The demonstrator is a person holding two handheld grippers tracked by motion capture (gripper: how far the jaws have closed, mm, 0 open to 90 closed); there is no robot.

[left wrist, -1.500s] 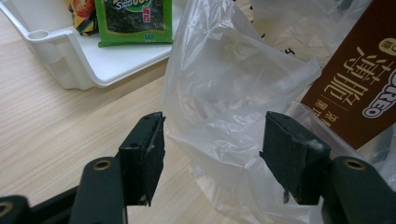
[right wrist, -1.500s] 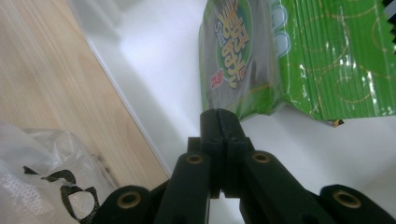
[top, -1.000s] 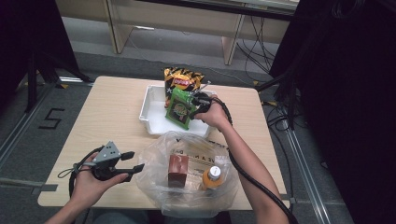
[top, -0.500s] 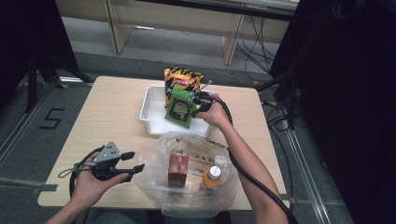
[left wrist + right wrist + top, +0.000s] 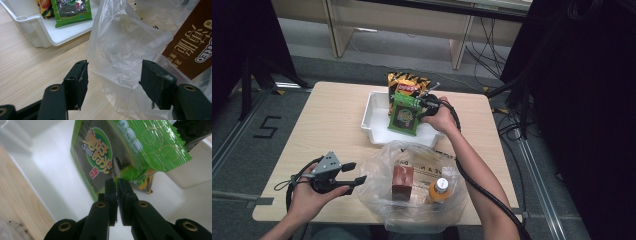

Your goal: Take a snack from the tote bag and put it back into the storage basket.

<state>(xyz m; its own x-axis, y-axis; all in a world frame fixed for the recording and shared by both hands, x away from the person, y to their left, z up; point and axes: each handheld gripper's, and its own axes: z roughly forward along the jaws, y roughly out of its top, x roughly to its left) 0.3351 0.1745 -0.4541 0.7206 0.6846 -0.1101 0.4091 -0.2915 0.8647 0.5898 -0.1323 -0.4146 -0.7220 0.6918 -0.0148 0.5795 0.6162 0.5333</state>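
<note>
Green seaweed packet (image 5: 403, 114) pinched over the white tray (image 5: 371, 113)!
My right gripper (image 5: 117, 180) clamps just its top corner; my left gripper (image 5: 112, 75) gapes empty — thin film could slip.

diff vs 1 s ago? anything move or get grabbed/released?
Little changed. The right gripper stays pinched on the top edge of the green seaweed snack pack, which has shifted only slightly over the white tray. The left gripper stays put and open beside the clear plastic bag. The brown box and orange bottle in the bag are unmoved.
</note>
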